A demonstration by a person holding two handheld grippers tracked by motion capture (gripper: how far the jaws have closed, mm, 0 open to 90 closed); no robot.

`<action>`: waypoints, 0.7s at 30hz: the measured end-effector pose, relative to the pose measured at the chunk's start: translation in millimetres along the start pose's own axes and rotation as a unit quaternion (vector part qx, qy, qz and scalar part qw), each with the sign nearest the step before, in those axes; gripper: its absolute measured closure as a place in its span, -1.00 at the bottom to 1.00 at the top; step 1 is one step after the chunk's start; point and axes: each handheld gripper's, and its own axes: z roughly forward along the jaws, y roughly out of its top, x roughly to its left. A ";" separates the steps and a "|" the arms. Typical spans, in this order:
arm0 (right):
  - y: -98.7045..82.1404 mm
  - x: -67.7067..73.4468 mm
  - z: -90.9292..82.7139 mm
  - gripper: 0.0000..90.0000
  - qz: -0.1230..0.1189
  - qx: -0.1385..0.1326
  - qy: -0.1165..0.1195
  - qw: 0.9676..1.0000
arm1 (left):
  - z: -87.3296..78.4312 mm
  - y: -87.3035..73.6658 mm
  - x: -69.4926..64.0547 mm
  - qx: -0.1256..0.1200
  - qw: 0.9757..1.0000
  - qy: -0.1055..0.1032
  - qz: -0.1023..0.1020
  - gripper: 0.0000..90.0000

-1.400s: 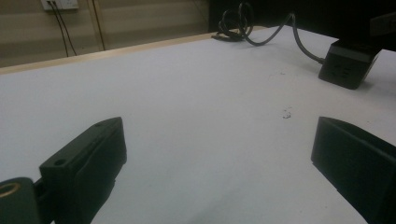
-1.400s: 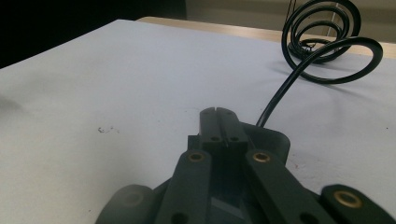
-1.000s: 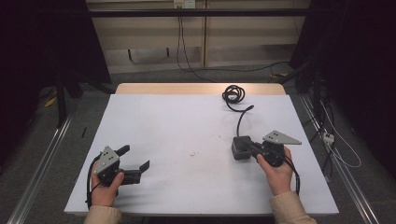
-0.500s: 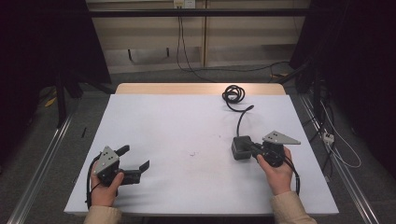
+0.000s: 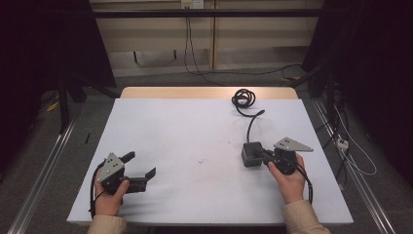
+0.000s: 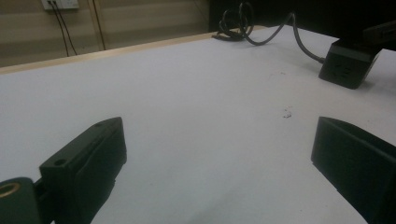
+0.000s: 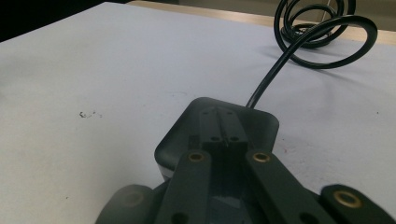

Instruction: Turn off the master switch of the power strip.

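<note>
A dark grey power block (image 5: pixel 248 157) lies on the white table (image 5: pixel 195 126) at the right, its black cable (image 5: pixel 243 99) running back to a coil near the far edge. My right gripper (image 5: pixel 258 154) points left, its jaws pressed together over the block's top. In the right gripper view the shut jaws (image 7: pixel 222 126) lie over the block (image 7: pixel 261 123), with the cable (image 7: pixel 317 32) looping behind. My left gripper (image 5: pixel 139 165) rests at the front left, open, with nothing between its jaws (image 6: pixel 219 163). It looks across at the block (image 6: pixel 348 65) and the cable (image 6: pixel 238 23).
A small dark speck (image 5: pixel 200 160) marks the table's middle. A wooden strip (image 5: pixel 195 92) edges the far side. Metal rails (image 5: pixel 44 161) run along the floor on both sides, and loose cables (image 5: pixel 350 146) lie to the right.
</note>
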 end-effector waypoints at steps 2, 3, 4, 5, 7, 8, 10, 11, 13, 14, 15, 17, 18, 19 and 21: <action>-0.7 0.0 0.5 1.00 0.000 -0.003 0.001 1.000 | 0.0 0.0 0.0 0.000 1.000 0.000 0.000 -0.93; -0.9 -0.1 0.6 1.00 -0.001 -0.005 0.001 1.000 | 0.0 -0.1 0.0 0.000 1.000 0.000 0.000 -0.93; -1.1 0.1 0.6 1.00 -0.003 -0.005 0.000 1.000 | 0.0 -0.1 0.1 0.000 1.000 0.000 0.000 -0.93; -1.2 0.4 0.6 1.00 -0.005 -0.005 0.000 1.000 | -0.1 -0.1 0.2 0.000 1.000 0.000 0.000 -0.93; -1.9 0.7 0.5 1.00 -0.006 -0.005 -0.001 1.000 | -0.1 -0.3 0.1 0.001 1.000 0.000 -0.001 -0.93; -2.2 0.8 0.6 1.00 -0.006 -0.006 -0.002 1.000 | -0.2 -0.3 0.2 0.001 1.000 0.001 0.000 -0.93; -2.9 0.4 0.9 1.00 -0.003 -0.009 0.000 1.000 | -0.1 -0.3 -0.1 0.000 1.000 0.001 0.000 -0.93; -2.9 0.6 0.9 1.00 -0.004 -0.010 -0.001 1.000 | -0.1 -0.3 -0.3 0.000 1.000 0.001 -0.001 -0.93; -2.9 1.9 0.9 1.00 -0.009 -0.009 -0.006 1.000 | -0.1 -0.3 -0.5 0.000 1.000 0.001 0.000 -0.93; -2.7 2.4 0.9 1.00 -0.012 -0.008 -0.007 1.000 | 0.0 -0.3 -0.5 0.000 1.000 0.001 0.000 -0.93; -2.6 2.6 0.9 1.00 -0.012 -0.008 -0.008 1.000 | 0.1 -0.3 -0.5 0.000 1.000 0.001 0.000 -0.93; -2.7 1.8 0.6 1.00 -0.002 -0.007 -0.005 1.000 | 0.0 -0.4 -0.4 0.000 1.000 0.001 0.000 -0.93; -2.9 1.6 0.7 1.00 -0.001 -0.008 -0.005 1.000 | -0.1 -0.4 -0.3 0.000 1.000 0.001 0.000 -0.93; -2.9 2.1 0.6 1.00 -0.005 -0.007 -0.006 1.000 | -0.2 -0.4 -0.3 0.000 1.000 0.002 0.000 -0.93; -2.4 3.8 0.8 1.00 -0.013 -0.006 -0.011 1.000 | -0.3 -0.4 -0.4 0.000 1.000 0.002 0.000 -0.93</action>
